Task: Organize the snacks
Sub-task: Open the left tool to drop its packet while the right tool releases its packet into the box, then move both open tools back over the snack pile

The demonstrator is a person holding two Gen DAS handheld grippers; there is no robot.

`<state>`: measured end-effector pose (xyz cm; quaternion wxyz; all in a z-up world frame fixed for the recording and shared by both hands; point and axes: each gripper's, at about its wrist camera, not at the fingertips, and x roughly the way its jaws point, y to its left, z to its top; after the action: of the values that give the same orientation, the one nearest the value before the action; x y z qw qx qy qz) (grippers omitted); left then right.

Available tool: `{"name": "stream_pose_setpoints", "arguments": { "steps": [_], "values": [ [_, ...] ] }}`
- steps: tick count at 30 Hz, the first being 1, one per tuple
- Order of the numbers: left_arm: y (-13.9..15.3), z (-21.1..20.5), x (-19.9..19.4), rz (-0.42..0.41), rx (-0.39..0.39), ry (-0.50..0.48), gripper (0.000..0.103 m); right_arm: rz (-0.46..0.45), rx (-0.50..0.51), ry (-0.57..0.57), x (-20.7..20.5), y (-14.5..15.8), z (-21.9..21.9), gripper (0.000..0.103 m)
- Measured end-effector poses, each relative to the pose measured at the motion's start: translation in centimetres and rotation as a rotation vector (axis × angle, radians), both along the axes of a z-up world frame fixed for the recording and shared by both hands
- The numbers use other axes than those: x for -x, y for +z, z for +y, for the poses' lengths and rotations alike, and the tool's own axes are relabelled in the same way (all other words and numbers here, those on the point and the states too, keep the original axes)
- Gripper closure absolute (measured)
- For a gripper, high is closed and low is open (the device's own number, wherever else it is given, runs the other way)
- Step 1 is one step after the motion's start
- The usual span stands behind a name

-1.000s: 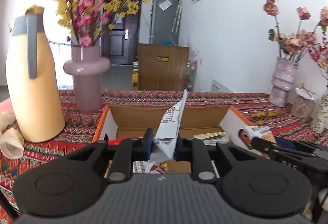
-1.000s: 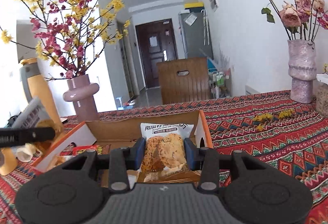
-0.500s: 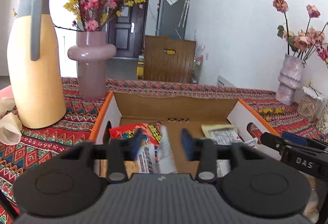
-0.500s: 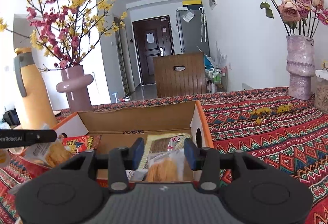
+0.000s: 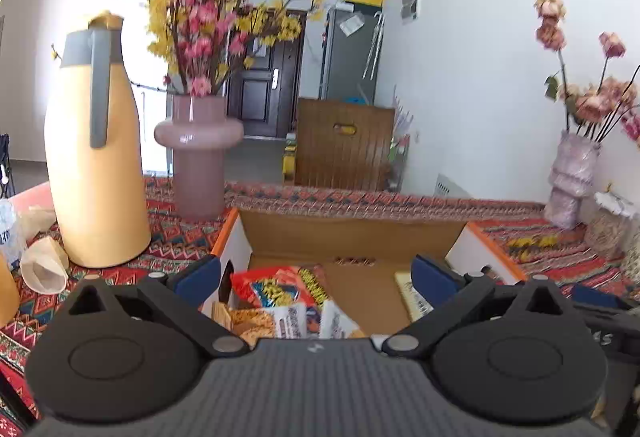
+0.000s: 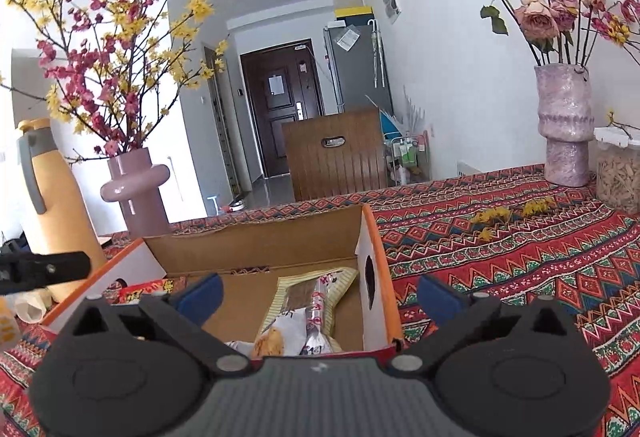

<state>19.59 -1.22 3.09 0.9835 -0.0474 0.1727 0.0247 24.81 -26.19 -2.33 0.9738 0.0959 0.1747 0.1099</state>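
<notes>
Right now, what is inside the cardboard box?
The cardboard box holds snack packets: a red packet and cracker packs on its left side, a pale yellow packet and a white one on its right. The gripper bodies cover the box's near end.

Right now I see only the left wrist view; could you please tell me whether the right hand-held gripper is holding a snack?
Observer: No. The right hand-held gripper is open; its jaws have just been opening, and its pads touch nothing.
Operator: Thank you. What lies below it?
Observer: A cookie packet overlapping a flat yellowish packet, at the right end of the cardboard box.
</notes>
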Motion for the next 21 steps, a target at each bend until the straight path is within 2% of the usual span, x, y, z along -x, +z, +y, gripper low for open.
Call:
{"name": "stream_pose_setpoints", "arguments": {
  "steps": [7, 12, 21],
  "values": [
    [1.2, -0.3, 1.8, -0.015, -0.024, 0.007, 0.0, -0.003, -0.015, 0.002, 0.1, 0.1, -0.4, 0.0],
    [1.5, 0.0, 3.0, -0.008, -0.036, 0.009, 0.0, 0.06, -0.096, 0.059, 0.6, 1.3, -1.5, 0.0],
    [0.3, 1.6, 5.7, 0.046, -0.04, 0.003, 0.0, 0.097, -0.042, 0.078, 4.4, 2.0, -2.0, 0.0]
  ]
}}
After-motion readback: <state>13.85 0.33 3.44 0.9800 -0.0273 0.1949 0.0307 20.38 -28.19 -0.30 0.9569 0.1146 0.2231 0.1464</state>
